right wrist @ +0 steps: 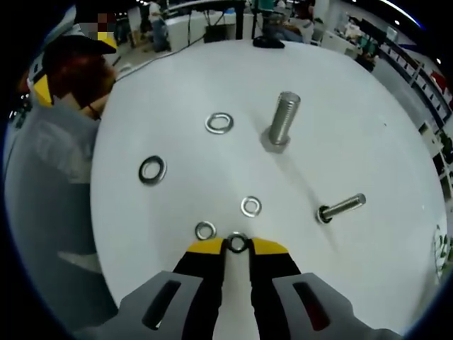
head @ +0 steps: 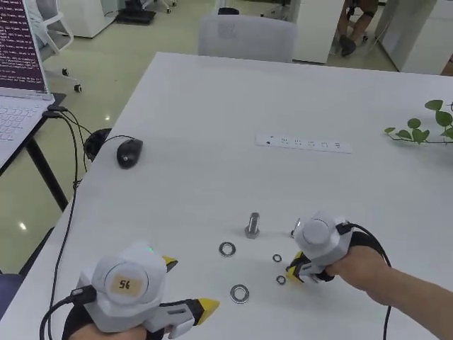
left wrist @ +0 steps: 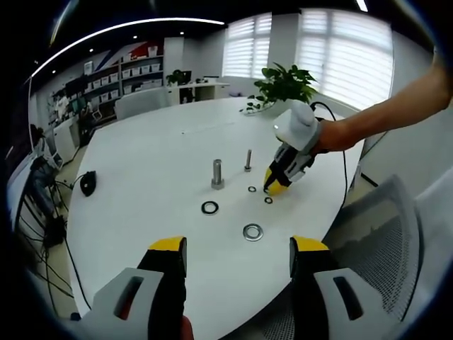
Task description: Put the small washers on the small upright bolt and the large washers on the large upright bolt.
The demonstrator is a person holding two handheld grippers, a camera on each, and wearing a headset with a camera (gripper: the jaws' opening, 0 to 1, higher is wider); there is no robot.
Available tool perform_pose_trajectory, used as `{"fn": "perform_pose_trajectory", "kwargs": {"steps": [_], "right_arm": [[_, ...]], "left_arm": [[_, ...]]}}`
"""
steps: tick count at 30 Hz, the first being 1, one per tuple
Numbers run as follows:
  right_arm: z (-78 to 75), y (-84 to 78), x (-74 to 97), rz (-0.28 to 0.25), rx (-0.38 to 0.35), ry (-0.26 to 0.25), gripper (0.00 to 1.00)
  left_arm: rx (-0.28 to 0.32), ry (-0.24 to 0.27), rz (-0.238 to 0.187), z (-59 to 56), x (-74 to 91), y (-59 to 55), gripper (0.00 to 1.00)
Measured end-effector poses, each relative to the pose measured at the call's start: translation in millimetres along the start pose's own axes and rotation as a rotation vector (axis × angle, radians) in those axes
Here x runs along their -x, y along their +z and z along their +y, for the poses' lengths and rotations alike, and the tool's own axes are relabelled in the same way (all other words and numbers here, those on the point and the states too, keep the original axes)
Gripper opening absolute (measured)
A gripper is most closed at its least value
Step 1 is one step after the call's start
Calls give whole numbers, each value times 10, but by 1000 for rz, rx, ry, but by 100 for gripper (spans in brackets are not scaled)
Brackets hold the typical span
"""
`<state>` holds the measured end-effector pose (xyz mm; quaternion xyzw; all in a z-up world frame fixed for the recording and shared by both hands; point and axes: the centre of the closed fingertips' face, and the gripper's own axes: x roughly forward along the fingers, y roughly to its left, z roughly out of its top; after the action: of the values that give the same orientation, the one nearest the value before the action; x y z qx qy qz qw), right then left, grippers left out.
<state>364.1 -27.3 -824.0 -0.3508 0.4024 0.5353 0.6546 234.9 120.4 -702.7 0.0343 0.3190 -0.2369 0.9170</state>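
Observation:
The large bolt [head: 253, 225] stands upright mid-table, and the small bolt [right wrist: 341, 208] stands to its right. Two large washers [head: 227, 248] [head: 239, 292] lie flat in front of the large bolt. Two small washers [head: 277, 258] [head: 281, 280] lie beside my right gripper [head: 297, 269]. In the right gripper view the right gripper [right wrist: 236, 249] is shut on a third small washer [right wrist: 236, 244], low over the table. My left gripper [left wrist: 239, 248] is open with nothing between its jaws, near the table's front edge, with a large washer [left wrist: 253, 231] just ahead of it.
A white power strip [head: 303, 143] lies further back on the table. A black mouse [head: 129, 151] sits near the left edge, with a laptop [head: 18, 78] on a stand beyond it. A plant [head: 425, 127] reaches in at the right, and a grey chair [head: 246, 37] stands at the far side.

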Motion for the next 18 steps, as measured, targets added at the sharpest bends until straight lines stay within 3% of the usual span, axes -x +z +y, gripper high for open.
{"fn": "perform_pose_trajectory", "kwargs": {"steps": [18], "right_arm": [[18, -27, 2, 14, -4, 12, 14]], "left_arm": [[4, 6, 7, 19, 18, -42, 58]]}}
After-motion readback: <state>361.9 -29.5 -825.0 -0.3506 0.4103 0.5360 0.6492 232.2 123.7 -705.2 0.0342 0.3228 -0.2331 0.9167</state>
